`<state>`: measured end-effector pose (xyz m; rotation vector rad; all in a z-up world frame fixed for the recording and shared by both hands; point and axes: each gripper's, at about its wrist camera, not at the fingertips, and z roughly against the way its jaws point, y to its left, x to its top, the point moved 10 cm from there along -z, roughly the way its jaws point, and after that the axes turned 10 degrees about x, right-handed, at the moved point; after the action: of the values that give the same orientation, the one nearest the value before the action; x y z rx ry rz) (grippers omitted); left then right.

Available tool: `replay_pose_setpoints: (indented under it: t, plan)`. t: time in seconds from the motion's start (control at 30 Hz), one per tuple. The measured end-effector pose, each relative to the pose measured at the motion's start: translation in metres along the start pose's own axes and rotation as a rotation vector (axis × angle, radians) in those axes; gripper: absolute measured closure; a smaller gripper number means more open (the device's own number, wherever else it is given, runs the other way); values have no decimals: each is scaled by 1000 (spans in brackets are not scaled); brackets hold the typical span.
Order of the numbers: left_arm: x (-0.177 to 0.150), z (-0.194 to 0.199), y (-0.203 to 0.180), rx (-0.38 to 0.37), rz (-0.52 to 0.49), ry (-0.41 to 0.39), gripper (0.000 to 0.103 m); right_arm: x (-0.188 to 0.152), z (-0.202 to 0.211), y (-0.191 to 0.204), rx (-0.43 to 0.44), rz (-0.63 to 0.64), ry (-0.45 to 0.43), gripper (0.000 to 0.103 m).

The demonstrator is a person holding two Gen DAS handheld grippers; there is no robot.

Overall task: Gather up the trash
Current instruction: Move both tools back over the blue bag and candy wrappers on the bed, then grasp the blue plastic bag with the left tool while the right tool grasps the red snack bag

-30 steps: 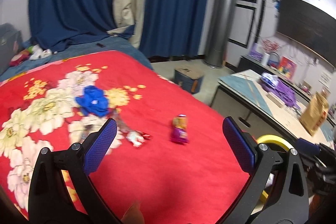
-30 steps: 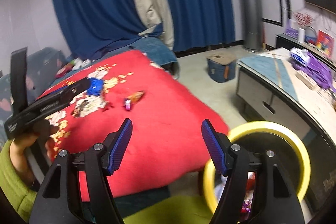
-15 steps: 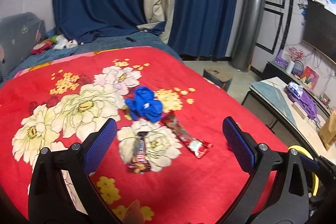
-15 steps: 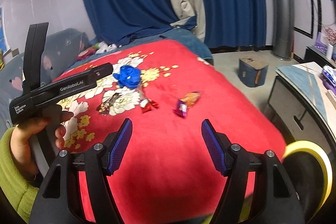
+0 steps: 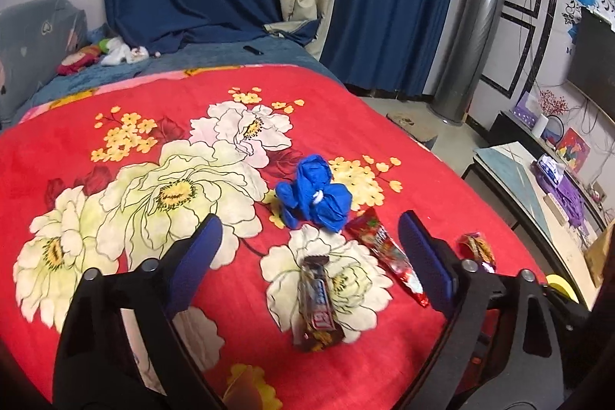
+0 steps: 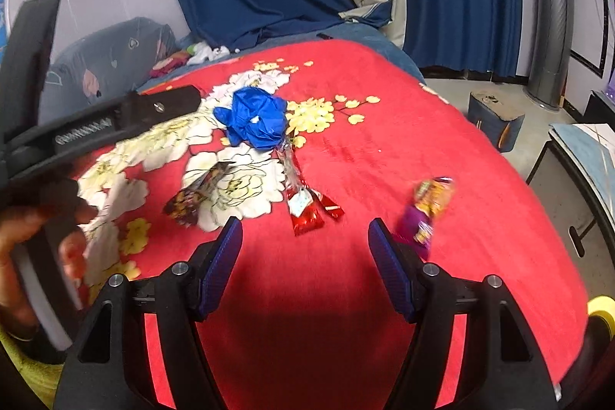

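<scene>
the left gripper [image 5: 307, 248] has just closed a little but holds nothing. the right gripper [image 6: 305, 244] is open and empty too. both have swung over the red blanket [image 5: 365, 118], where the brown wrapper [image 5: 317, 310], red wrapper [image 6: 301, 206], purple wrapper [image 6: 426, 210] and blue bag [image 5: 315, 196] wait.

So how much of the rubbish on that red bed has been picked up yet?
None, it seems. The crumpled blue bag, dark candy bar wrapper, red wrapper and purple snack packet all lie on the blanket. Left gripper and right gripper are open and empty.
</scene>
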<state>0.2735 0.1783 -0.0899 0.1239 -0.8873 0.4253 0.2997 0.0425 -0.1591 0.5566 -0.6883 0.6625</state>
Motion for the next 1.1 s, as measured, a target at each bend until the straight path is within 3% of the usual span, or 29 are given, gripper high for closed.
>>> replay_pose_setpoints:
  t: [0.1, 0.3, 0.37, 0.43, 0.53, 0.63, 0.77, 0.8, 1.1]
  plan:
    - [3, -15, 1, -16, -14, 31, 29, 2, -16, -3, -6, 0, 26, 42]
    - [8, -49, 4, -20, -30, 108, 32, -3, -47, -14, -13, -33, 108, 53]
    - [8, -60, 8, -25, -5, 136, 32, -4, -49, -16, -12, -43, 109, 64]
    - [7, -71, 11, -32, 30, 169, 32, -5, -47, -17, 0, -49, 104, 86]
    - [4, -82, 9, -65, 83, 208, 33, -8, -41, -17, 16, -55, 91, 97]
    - [2, -91, 6, -73, 93, 226, 43, -15, -32, -15, 32, -58, 73, 101]
    - [-4, -98, 3, -83, 105, 256, 88, -29, -20, -7, 49, -52, 51, 101]
    - [-5, -97, 2, -94, 110, 255, 94, -31, -17, -5, 54, -53, 46, 101]
    - [4, -50, -12, -173, 137, 146, 99, -53, 14, 16, 93, -48, 10, 101]
